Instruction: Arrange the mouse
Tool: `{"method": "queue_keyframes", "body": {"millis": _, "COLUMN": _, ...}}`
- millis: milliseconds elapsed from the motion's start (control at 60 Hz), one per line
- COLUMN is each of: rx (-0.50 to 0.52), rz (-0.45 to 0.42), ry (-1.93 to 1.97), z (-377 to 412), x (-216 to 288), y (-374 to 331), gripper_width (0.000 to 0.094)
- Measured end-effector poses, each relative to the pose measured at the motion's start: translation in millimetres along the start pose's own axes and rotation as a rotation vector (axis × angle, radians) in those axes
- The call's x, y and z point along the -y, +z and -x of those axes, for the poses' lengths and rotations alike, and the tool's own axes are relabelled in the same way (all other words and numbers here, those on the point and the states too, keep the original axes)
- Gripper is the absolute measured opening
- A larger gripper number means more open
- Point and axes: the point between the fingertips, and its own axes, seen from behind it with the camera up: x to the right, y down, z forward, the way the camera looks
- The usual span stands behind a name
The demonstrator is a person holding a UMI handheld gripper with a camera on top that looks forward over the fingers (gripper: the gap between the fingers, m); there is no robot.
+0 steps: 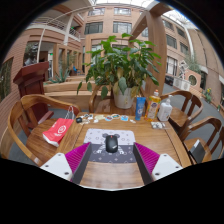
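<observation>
Mouse (111, 144) on mat (92, 135), long axis running away; gripper (112, 160) jaws wide.

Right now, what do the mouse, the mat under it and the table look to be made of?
Mouse: dark, likely plastic, faint sheen. Mouse mat: light patterned sheet, probably fabric-topped. Table: wood, warm brown with plank seams. The mouse lies just beyond the open claw.

Small clutter on the wooden tabletop (112, 172) behind the dark computer mouse (111, 144): too small to identify. Labels on the two plastic bottles (153, 106) right of the white plant pot (124, 99) unreadable. Print on the red packet (57, 132) left of the mouse illegible. Hand-held gripper (111, 157) fingers cut off below.
</observation>
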Motion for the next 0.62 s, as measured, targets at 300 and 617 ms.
{"method": "queue_keyframes", "body": {"millis": 300, "rx": -0.015, "rz": -0.052, "ry": -0.028, "z": 8.4, "x": -14.8, "y": -102.7, "gripper_width": 0.0852}}
{"method": "queue_keyframes", "body": {"millis": 617, "rx": -0.011, "rz": -0.068, "ry": -0.026, "z": 10.9, "x": -20.9, "y": -145.7, "gripper_width": 0.0852}}
